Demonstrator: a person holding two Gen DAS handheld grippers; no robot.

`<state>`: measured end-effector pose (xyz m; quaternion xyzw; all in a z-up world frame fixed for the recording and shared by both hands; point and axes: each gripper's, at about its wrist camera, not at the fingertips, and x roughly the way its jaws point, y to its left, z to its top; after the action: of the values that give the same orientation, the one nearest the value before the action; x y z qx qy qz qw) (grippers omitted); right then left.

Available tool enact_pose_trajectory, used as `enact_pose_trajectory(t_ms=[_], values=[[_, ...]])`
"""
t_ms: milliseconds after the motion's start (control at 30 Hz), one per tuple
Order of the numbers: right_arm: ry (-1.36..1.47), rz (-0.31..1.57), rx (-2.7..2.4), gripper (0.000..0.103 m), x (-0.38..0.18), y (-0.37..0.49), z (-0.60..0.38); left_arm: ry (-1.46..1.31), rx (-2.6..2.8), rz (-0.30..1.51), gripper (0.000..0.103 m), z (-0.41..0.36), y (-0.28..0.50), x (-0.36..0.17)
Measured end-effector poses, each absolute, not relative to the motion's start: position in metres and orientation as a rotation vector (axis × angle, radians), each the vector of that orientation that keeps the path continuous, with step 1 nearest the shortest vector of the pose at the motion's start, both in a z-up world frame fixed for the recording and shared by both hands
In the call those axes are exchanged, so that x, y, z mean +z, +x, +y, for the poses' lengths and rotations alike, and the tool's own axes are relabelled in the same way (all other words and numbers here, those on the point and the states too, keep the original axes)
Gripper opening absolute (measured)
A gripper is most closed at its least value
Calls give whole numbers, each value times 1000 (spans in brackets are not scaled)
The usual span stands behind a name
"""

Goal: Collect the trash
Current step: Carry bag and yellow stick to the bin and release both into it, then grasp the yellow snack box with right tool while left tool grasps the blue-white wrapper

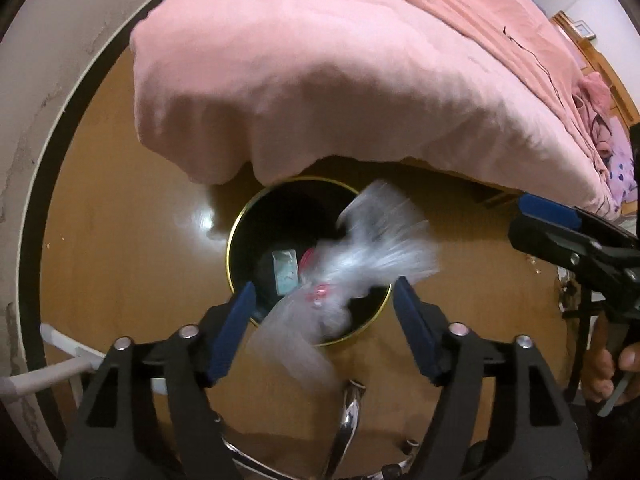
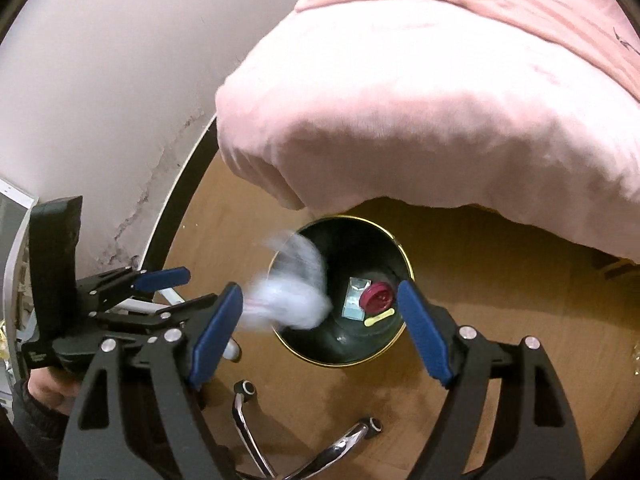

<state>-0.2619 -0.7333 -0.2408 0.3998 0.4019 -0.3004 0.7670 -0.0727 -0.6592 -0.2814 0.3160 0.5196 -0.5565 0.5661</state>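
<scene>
- Bedding, a pink duvet (image 1: 320, 80), is hanging off the bed edge and overlapping the far rim of the bin below it.
- Wooden floor (image 1: 120, 260) is spreading under everything, meeting a dark skirting strip and a cracked pale wall (image 1: 32, 120) on the left.
- Black round trash bin (image 1: 240, 240) with a gold rim is standing on the floor, just beside the drooping duvet; in the right wrist view a small pale carton (image 2: 354, 298), a dark red round cap (image 2: 378, 298) and a yellow strip (image 2: 379, 317) are lying at its bottom.
- Clear plastic bag (image 1: 360, 264), motion-blurred, is hanging in the air over the bin's near rim, touching neither tool; the blur is hiding its contents, apart from a red spot.
- Left hand-held gripper (image 1: 324, 320) is hovering above the bin with its blue-padded fingers spread wide and nothing between them.
- Right hand-held gripper (image 2: 320, 324) is likewise pointing down at the bin, fingers spread apart and gripping nothing.
- Chrome chair legs (image 2: 340, 448) with black castors are showing on the floor near the bin.
</scene>
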Motion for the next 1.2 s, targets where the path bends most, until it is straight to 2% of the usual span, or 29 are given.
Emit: enact_pose_trajectory(t_ms=[167,367,533,700,867,1000,1200], values=[[831,858,-635,77,-214,-253,-724,712,-1292,1132,79,-644,-69,-243],[675,820,-547,80,-143,-208,-689,597,-1192,973,90,-569,-39,-141],[474,808,-359,84,-80,-125,-620,440,-989,859,92,-440,1,-50],[306,804,-38,84,-39,-19,-504,285,-713,813,93,-275,44,0],[85,826,293,84,-12,82,-358,182,-416,834,93,-122,75,14],[-69,831,438,88,0,141,-275,85,-259,863,93,-32,95,11],[-357,832,532,95,-8,209,-174,19,-200,896,93,28,116,-12]])
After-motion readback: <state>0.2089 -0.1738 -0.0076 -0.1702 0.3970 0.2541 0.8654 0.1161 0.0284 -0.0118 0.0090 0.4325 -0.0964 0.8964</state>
